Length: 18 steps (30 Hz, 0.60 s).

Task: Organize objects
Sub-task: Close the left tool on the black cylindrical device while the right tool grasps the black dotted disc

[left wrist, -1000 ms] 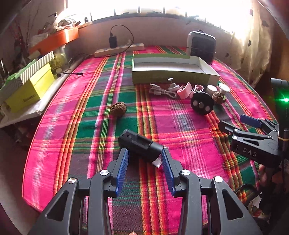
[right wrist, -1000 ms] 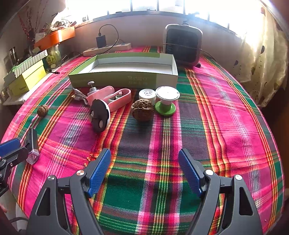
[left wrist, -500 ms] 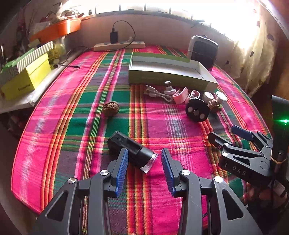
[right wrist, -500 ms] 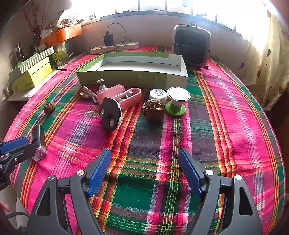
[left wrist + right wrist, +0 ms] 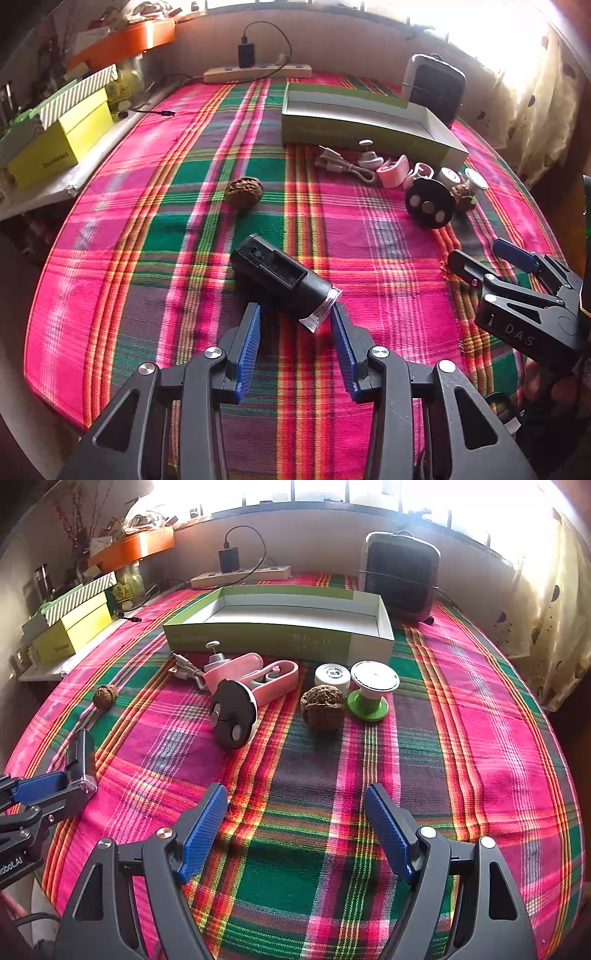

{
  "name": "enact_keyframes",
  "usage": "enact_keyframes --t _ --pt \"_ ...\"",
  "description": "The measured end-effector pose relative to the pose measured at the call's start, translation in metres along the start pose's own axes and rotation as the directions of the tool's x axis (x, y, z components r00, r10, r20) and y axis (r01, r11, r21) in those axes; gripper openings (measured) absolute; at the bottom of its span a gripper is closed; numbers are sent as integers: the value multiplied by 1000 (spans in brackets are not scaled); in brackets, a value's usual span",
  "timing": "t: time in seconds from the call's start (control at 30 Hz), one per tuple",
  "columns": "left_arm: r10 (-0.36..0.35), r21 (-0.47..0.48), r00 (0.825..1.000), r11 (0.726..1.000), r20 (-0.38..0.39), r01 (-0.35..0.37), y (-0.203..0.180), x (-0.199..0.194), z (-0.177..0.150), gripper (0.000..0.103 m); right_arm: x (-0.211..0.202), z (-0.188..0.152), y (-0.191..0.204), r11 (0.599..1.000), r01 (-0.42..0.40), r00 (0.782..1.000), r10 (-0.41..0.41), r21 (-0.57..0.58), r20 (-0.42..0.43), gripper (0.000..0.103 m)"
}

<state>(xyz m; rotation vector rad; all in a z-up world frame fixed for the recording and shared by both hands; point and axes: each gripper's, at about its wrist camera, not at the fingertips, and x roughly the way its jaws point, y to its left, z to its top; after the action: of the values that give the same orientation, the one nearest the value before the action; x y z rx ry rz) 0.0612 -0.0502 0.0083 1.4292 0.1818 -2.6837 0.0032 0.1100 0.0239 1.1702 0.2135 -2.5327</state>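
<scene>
While the left gripper (image 5: 295,325) spreads wide around its clear lens tip, the black cylindrical plastic device (image 5: 282,282) lies tilted, slot upward; right gripper (image 5: 297,814) gapes empty.

Pink-green plaid tablecloth (image 5: 461,709), green tray (image 5: 280,638), blue-padded black tongs (image 5: 295,823)

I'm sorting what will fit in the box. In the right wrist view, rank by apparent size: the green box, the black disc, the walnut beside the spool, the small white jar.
1. green box
2. black disc
3. walnut
4. white jar

The jar is partly hidden behind the walnut and farther off, so the last two are unsure.
</scene>
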Motion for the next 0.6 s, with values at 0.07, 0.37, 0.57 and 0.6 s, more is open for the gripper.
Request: enact_keyframes --t 0.07,0.37,0.57,0.6 --pt "9 -6 1000 1000 -2 -9 5 0 0 37 0 0 0 1000 -3 1000 3 0 0 77" --pt "48 -67 999 997 1 -48 36 -1 -6 37 0 0 2 1000 -7 1000 7 -5 1 77" --pt "-45 -127 997 991 55 51 45 -8 -6 37 2 2 5 999 -32 999 32 -17 5 77" --pt "-67 -130 996 989 67 75 44 -10 -5 37 2 3 4 999 -47 999 47 -15 8 77"
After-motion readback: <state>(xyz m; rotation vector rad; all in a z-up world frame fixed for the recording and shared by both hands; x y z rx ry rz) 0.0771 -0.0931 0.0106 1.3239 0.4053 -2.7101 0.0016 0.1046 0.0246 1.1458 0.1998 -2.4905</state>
